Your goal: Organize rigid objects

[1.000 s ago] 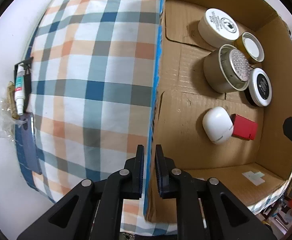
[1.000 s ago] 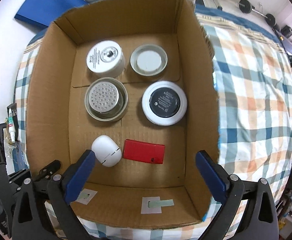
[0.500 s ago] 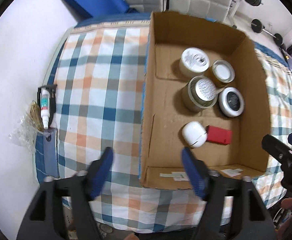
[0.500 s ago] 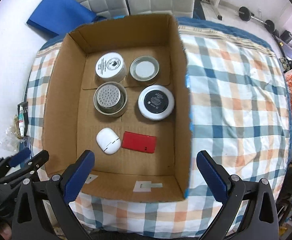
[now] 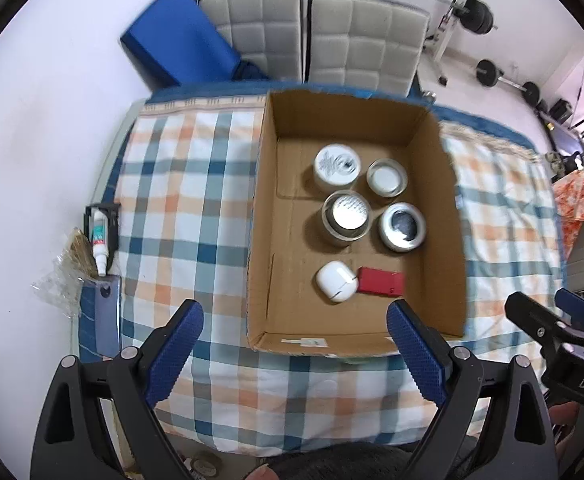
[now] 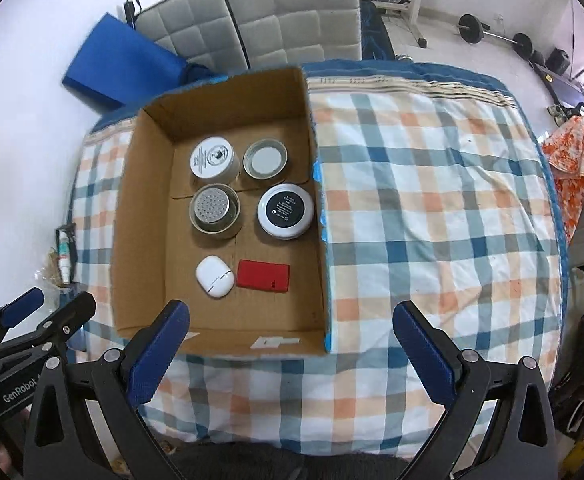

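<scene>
Cardboard walls frame everything that matters: the open cardboard box point(image 6: 144, 216) sits on the checked cloth point(image 6: 432, 208) of the worktop, toward its left half, and all six items lie inside it.

A second ago your left tool point(image 5: 294, 340) was pinched nearly shut at the box's left wall, close over the cloth. Now its jaws are opening, already wide, with nothing between them, and both views have pulled up and back so the whole box and worktop show. Your right tool point(image 6: 290, 340) is spread wide and empty too, as it was before. Nothing in the box has shifted. I read this as a retreat after the last adjustment, so the organizing looks done or very nearly so.

Inside, four round containers form a square block at the far end: the white-lidded jar point(image 6: 214, 158) and the small open tin point(image 6: 265, 159) behind, the perforated-top jar point(image 6: 213, 209) and the black-lidded jar point(image 6: 285, 211) in front. They stand upright, lids up, so they have no long axis to speak of.

Nearer you, the white earbud case point(image 6: 215, 277) lies with its longer side running diagonally, near-left to far-right. The red case point(image 6: 263, 276) lies flat just beside it, its long axis across the box, parallel to the near wall.
</scene>
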`<state>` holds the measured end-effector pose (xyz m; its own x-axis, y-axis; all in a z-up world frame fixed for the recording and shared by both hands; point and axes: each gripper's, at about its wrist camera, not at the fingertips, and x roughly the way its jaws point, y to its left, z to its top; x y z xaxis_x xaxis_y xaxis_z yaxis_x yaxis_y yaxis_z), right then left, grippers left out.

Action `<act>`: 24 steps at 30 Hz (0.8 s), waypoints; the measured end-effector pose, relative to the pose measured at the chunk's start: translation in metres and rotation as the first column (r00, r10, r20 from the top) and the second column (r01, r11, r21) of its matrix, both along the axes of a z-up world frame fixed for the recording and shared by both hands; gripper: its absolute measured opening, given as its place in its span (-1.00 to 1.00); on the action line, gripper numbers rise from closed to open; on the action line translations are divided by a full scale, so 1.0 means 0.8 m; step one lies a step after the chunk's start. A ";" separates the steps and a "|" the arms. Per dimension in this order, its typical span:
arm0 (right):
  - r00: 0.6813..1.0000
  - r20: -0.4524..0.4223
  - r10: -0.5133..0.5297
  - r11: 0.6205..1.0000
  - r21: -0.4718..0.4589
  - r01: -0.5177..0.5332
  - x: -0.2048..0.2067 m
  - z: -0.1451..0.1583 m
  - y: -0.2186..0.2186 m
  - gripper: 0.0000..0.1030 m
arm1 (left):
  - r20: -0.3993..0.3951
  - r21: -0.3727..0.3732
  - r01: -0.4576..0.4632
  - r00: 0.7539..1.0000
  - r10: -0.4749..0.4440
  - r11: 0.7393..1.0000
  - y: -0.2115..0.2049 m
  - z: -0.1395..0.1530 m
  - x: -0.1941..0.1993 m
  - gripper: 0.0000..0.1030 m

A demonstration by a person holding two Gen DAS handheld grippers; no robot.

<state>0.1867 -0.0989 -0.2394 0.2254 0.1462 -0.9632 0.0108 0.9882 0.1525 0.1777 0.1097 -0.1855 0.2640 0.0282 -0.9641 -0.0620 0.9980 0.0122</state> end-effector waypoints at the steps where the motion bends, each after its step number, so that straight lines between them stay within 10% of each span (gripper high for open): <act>1: 1.000 0.013 -0.001 1.000 0.007 0.001 -0.006 0.012 -0.004 1.00 | 0.014 -0.003 -0.001 1.000 0.001 1.000 -0.003 0.014 -0.005 0.83; 10: 0.991 0.135 0.010 0.999 0.043 -0.016 -0.057 0.127 -0.023 1.00 | 0.148 -0.009 0.024 0.989 -0.022 1.000 -0.026 0.122 -0.045 0.83; 24: 0.976 0.217 0.010 1.000 0.023 -0.015 -0.088 0.209 -0.035 1.00 | 0.187 -0.018 -0.020 0.982 0.023 1.000 -0.016 0.167 -0.072 0.83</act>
